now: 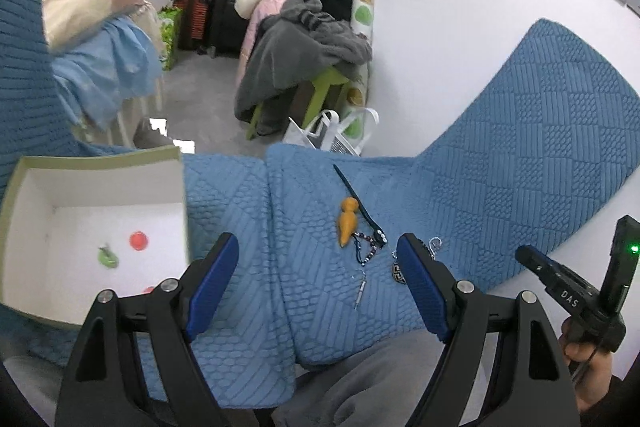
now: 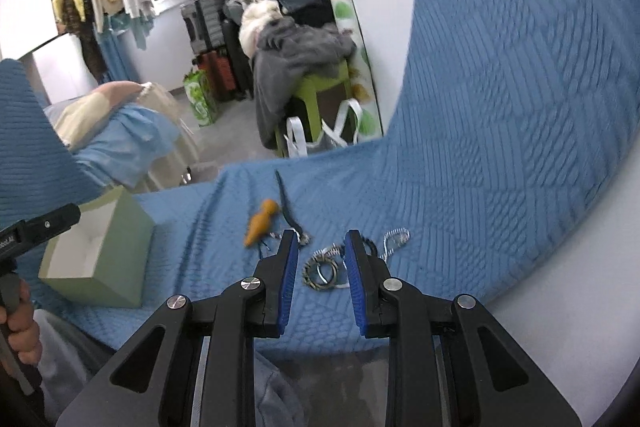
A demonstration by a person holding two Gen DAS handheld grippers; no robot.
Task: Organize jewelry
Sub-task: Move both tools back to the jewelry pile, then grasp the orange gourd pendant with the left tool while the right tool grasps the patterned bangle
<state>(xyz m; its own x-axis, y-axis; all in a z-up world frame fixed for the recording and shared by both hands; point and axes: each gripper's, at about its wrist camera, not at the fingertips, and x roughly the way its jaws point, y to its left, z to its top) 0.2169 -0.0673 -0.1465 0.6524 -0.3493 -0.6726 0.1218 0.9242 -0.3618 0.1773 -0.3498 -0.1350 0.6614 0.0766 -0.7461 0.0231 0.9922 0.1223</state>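
Several pieces of jewelry lie on a blue quilt (image 1: 248, 211): an orange pendant (image 1: 347, 223), a dark strap (image 1: 354, 193), a beaded chain (image 1: 368, 251), a small silver pendant (image 1: 361, 289) and a round dark pendant (image 1: 398, 273). My left gripper (image 1: 316, 241) stands wide open above the quilt, empty, its right finger beside the round pendant. A green box (image 1: 100, 159) with a white inside holds a red piece (image 1: 139, 240) and a green piece (image 1: 108, 257). My right gripper (image 2: 321, 241) is open by a narrow gap over the round pendant (image 2: 322, 269), which no pad presses. The orange pendant (image 2: 260, 223) lies to its left.
The green box (image 2: 100, 255) sits at the quilt's left. A silver chain (image 2: 394, 241) lies right of the right gripper. Beyond the bed edge stand white bags (image 2: 320, 135), a green stool (image 2: 320, 87) piled with clothes, and suitcases (image 2: 212, 27). A white wall rises at right.
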